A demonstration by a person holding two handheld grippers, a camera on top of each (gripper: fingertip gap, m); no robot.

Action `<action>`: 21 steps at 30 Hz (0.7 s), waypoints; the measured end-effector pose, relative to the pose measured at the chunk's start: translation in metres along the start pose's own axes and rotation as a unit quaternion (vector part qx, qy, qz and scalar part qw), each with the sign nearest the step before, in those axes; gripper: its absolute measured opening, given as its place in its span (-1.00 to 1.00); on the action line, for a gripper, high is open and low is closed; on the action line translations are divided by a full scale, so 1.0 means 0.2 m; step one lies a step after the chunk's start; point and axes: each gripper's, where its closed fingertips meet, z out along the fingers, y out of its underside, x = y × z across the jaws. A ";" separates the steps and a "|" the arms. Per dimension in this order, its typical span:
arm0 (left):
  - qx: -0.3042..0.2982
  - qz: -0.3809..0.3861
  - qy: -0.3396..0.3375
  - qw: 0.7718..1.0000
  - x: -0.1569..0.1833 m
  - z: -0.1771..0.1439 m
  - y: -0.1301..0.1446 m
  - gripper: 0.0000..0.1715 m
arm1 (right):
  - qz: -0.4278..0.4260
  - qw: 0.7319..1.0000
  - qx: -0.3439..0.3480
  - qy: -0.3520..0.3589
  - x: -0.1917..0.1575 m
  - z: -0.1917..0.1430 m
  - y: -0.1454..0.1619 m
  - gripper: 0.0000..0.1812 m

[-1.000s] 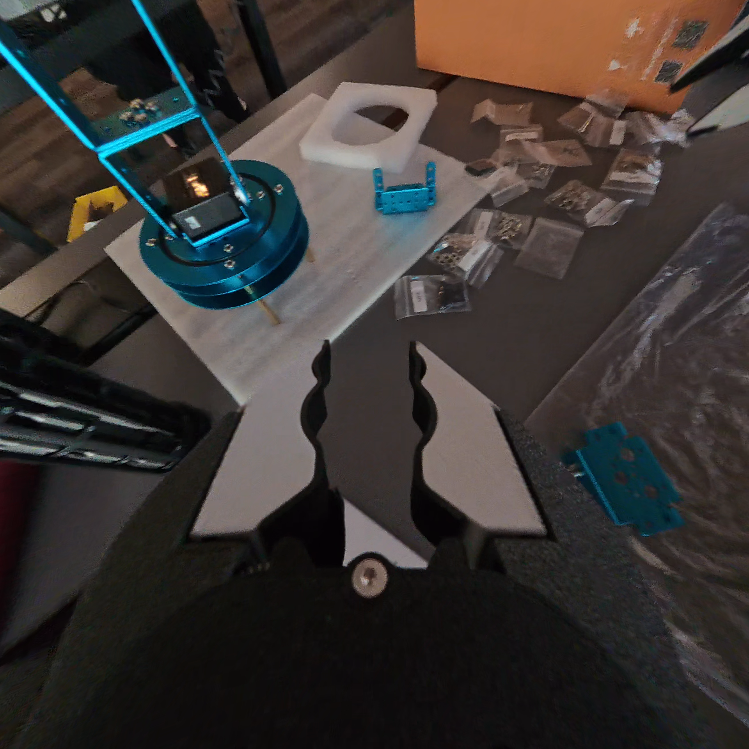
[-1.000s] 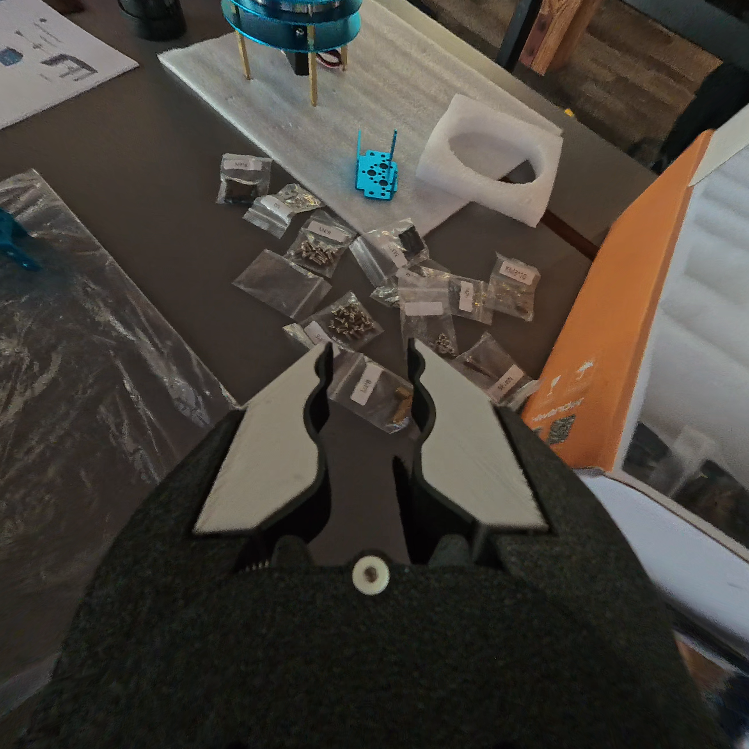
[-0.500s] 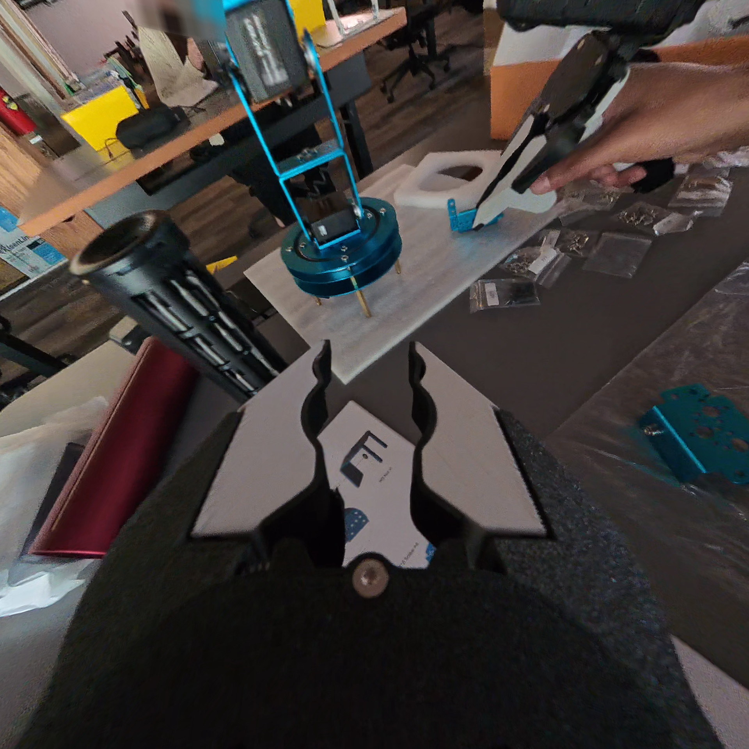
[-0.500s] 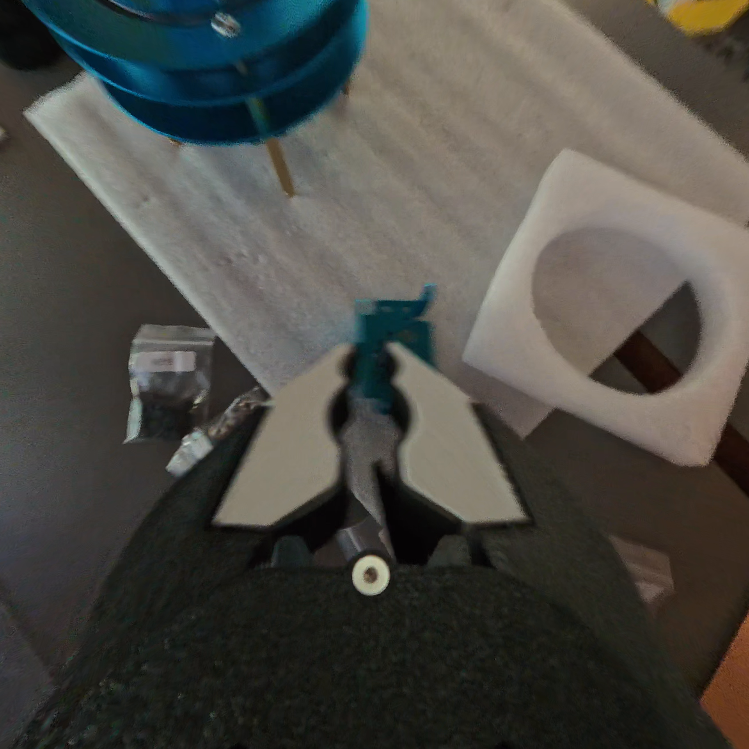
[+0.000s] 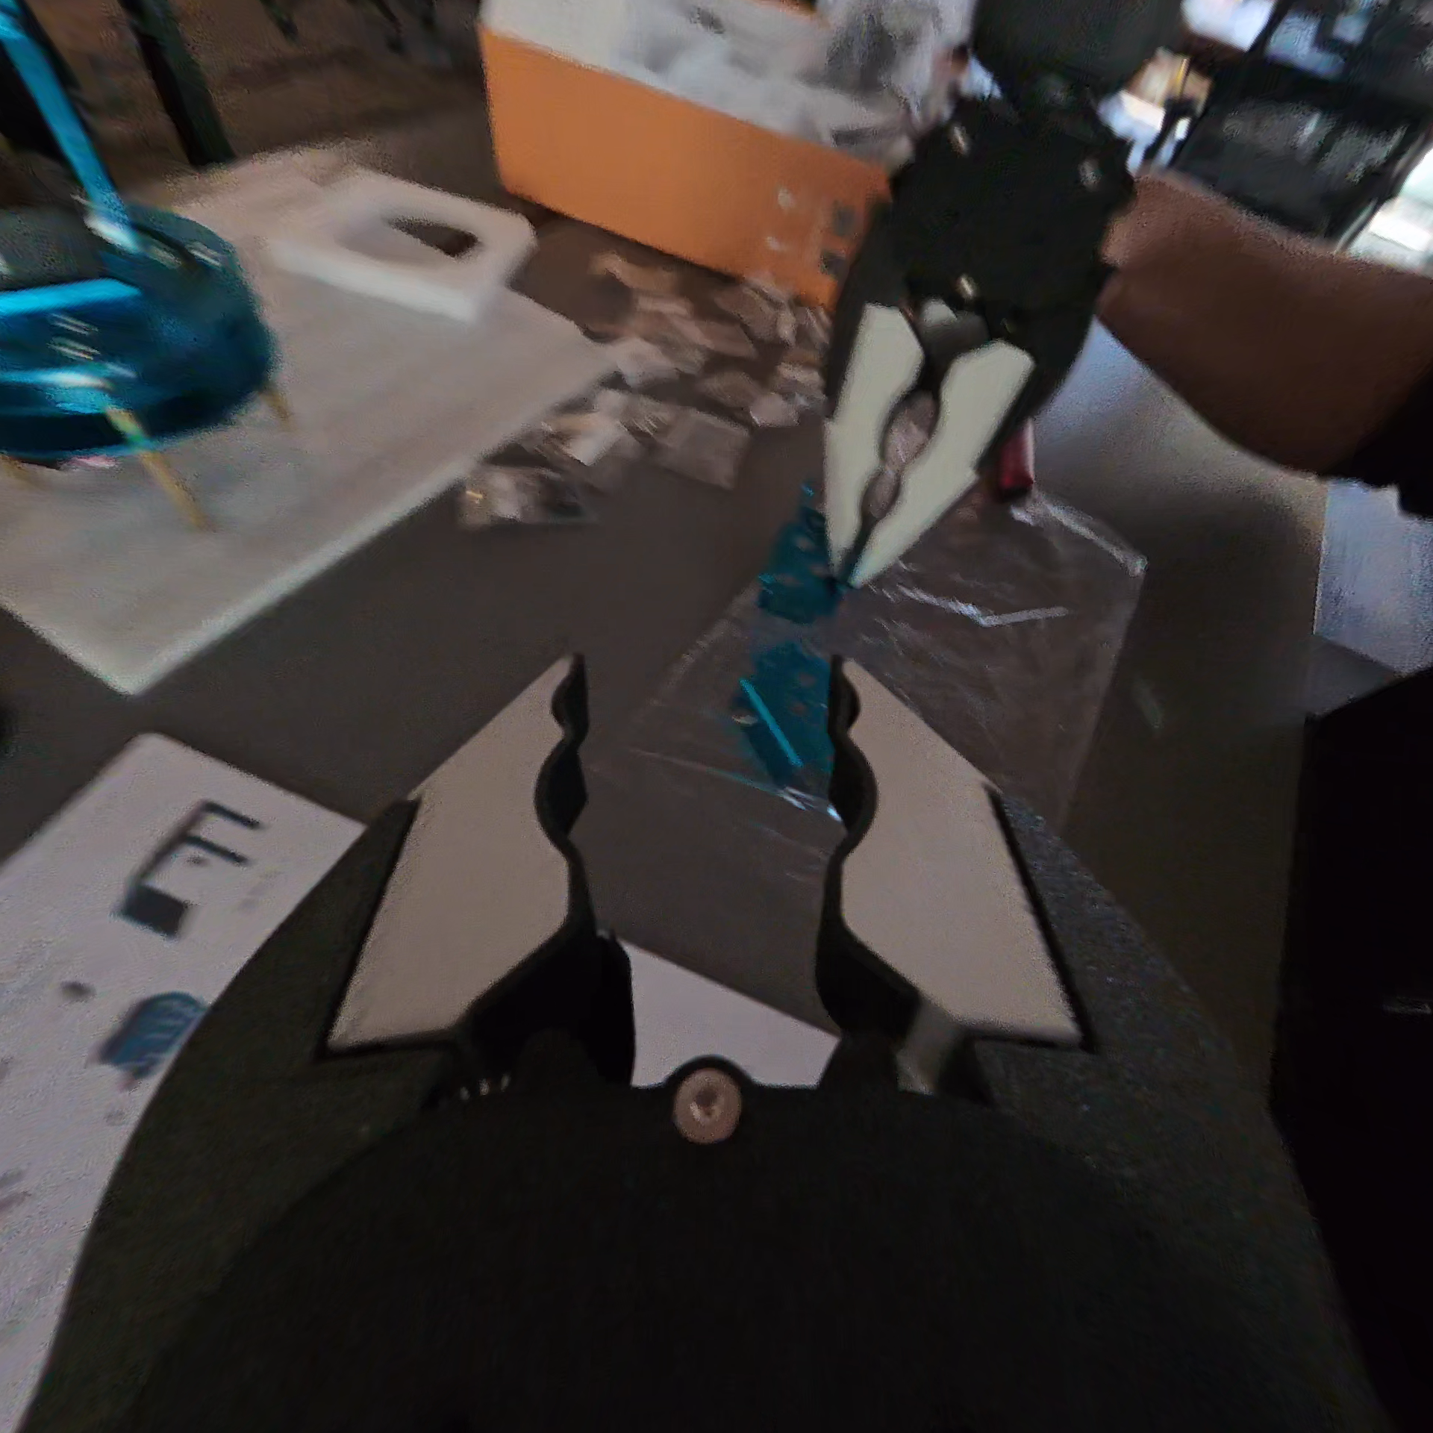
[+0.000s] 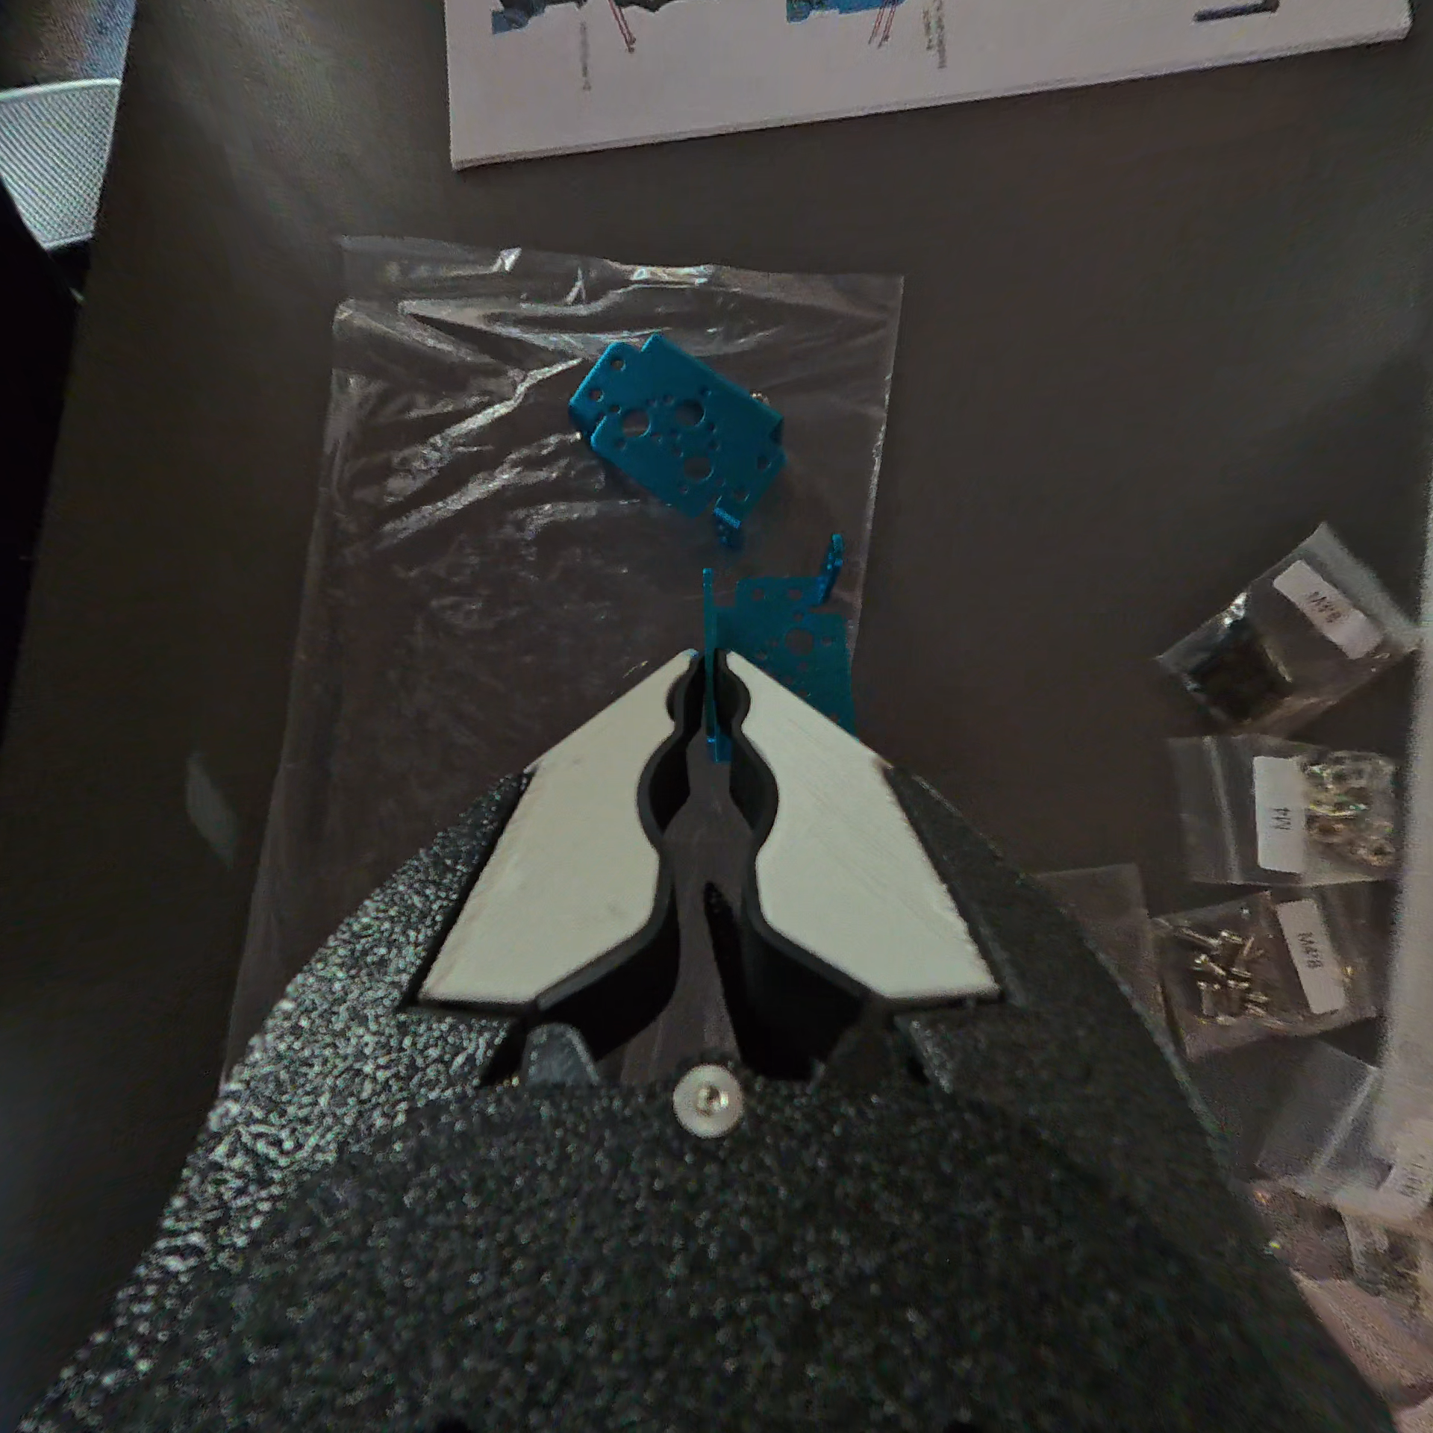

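My right gripper (image 6: 709, 655) is shut on one side wall of a small blue perforated U-bracket (image 6: 791, 643) and holds it over a clear plastic bag (image 6: 481, 558) on the dark table. A second blue bracket (image 6: 675, 426) lies flat on the bag just beyond. In the left wrist view the right gripper (image 5: 849, 574) hangs tips-down with the held bracket (image 5: 799, 566) above the bag (image 5: 969, 643). The second bracket (image 5: 775, 713) lies under it. My left gripper (image 5: 706, 667) is open and empty, close to the bag's near edge.
A blue round turntable base (image 5: 116, 364) on brass legs stands on a white foam sheet (image 5: 310, 434) at left, with a white foam block (image 5: 403, 248) behind. Small bags of screws (image 6: 1272, 969) lie right. An orange box (image 5: 659, 163) stands at the back. Printed sheets (image 5: 116, 930) lie near left. The left gripper's tips are roughly 15 cm from the right gripper's.
My right gripper closed on the blue U-bracket on the foam sheet and carried it over to the plastic bag. My left gripper swung right toward the bag and opened wider.
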 end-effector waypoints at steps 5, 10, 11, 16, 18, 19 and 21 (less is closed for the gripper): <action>-0.087 0.012 -0.053 0.995 0.26 0.22 0.22 -0.19 | 0.005 1.000 0.006 0.027 -0.02 0.04 0.00 -0.99; -0.123 0.030 -0.126 0.984 0.23 0.33 0.30 -0.33 | 0.041 0.997 0.037 0.051 0.01 0.08 0.02 -1.00; -0.134 0.029 -0.136 0.981 0.22 0.34 0.32 -0.43 | 0.044 0.997 0.038 0.050 0.01 0.09 0.03 -1.00; -0.158 0.048 -0.175 0.971 0.18 0.31 0.35 -0.52 | 0.042 0.997 0.030 0.056 0.01 0.16 0.01 -1.00; -0.142 0.031 -0.191 0.971 0.18 0.25 0.33 -0.52 | 0.039 0.997 0.027 0.054 0.00 0.17 -0.01 -0.96; -0.137 0.018 -0.190 0.972 0.19 0.23 0.33 -0.52 | 0.038 0.998 0.028 0.049 -0.01 0.17 -0.01 -0.92; -0.126 -0.003 -0.195 0.973 0.20 0.21 0.35 -0.53 | 0.044 0.998 0.021 0.044 -0.02 0.16 -0.01 -0.78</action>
